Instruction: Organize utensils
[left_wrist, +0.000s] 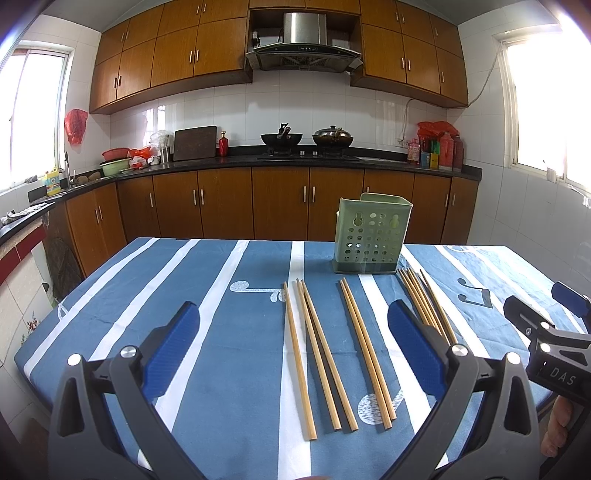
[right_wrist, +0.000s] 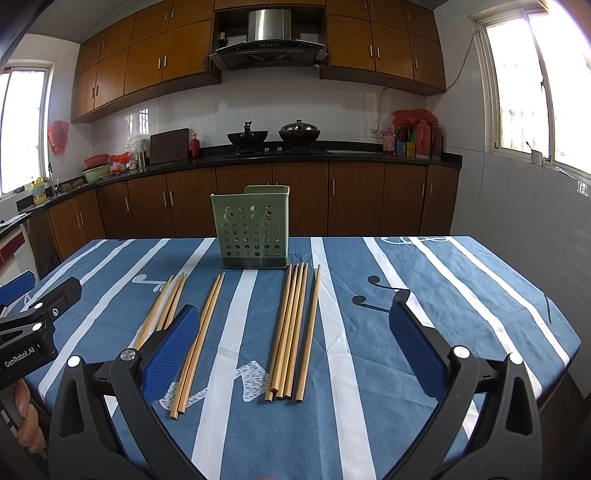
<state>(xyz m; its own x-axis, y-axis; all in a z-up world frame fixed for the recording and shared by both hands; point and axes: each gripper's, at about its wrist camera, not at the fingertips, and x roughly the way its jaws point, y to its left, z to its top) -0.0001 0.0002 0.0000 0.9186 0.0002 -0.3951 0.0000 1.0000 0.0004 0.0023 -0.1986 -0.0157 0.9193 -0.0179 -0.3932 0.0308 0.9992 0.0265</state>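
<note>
Several wooden chopsticks lie lengthwise on the blue striped tablecloth (left_wrist: 221, 369). In the left wrist view, a single stick (left_wrist: 298, 362), a pair (left_wrist: 325, 354), another pair (left_wrist: 365, 354) and a bundle (left_wrist: 424, 299). In the right wrist view the bundle (right_wrist: 290, 332) lies centre, a pair (right_wrist: 199, 339) to its left. A green perforated utensil holder (left_wrist: 371, 232) (right_wrist: 253, 227) stands upright behind them. My left gripper (left_wrist: 295, 339) is open and empty above the sticks. My right gripper (right_wrist: 295, 339) is open and empty above the bundle.
The table's edges fall off at left (left_wrist: 44, 332) and right (right_wrist: 569, 332). Kitchen counter with woks (left_wrist: 306, 142) and brown cabinets stands behind. The right gripper's body (left_wrist: 546, 339) shows at right in the left view; the left gripper's body (right_wrist: 33, 325) at left in the right view.
</note>
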